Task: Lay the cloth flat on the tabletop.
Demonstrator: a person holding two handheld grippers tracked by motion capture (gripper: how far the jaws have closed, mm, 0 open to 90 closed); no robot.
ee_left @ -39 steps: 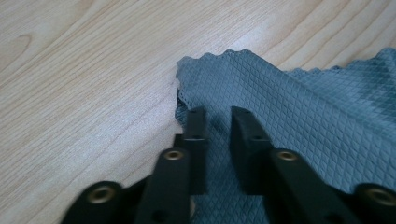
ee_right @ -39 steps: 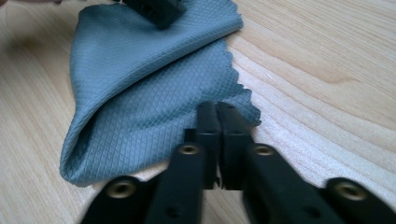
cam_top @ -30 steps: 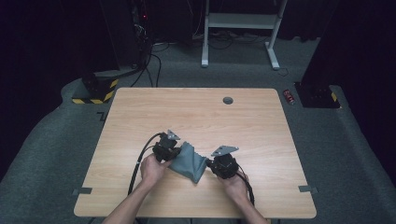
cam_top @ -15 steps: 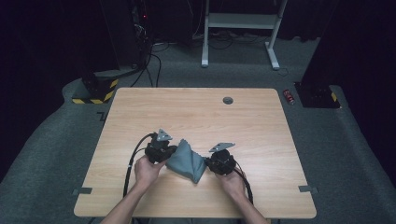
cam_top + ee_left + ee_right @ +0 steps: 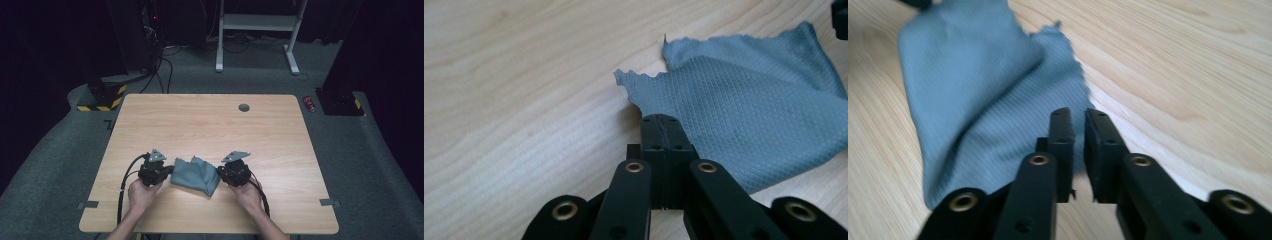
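While both grippers flank it, a grey-blue microfibre cloth (image 5: 196, 175) lies folded near the table's (image 5: 210, 125) front edge.
Left gripper (image 5: 663, 121) pinches the cloth's edge; right gripper (image 5: 1077, 117), jaws just opening, stands slightly parted, gripping nothing.

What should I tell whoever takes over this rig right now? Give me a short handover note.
Left gripper: shut, pinching the cloth at its edge.
Right gripper: jaws have just been opening, a narrow gap, cloth edge no longer pinched.
Cloth: folded over, lying on the table between the two grippers, near the person's side.
Done: one fold looks made.
Left: probably release the left side, then smooth or fold again.
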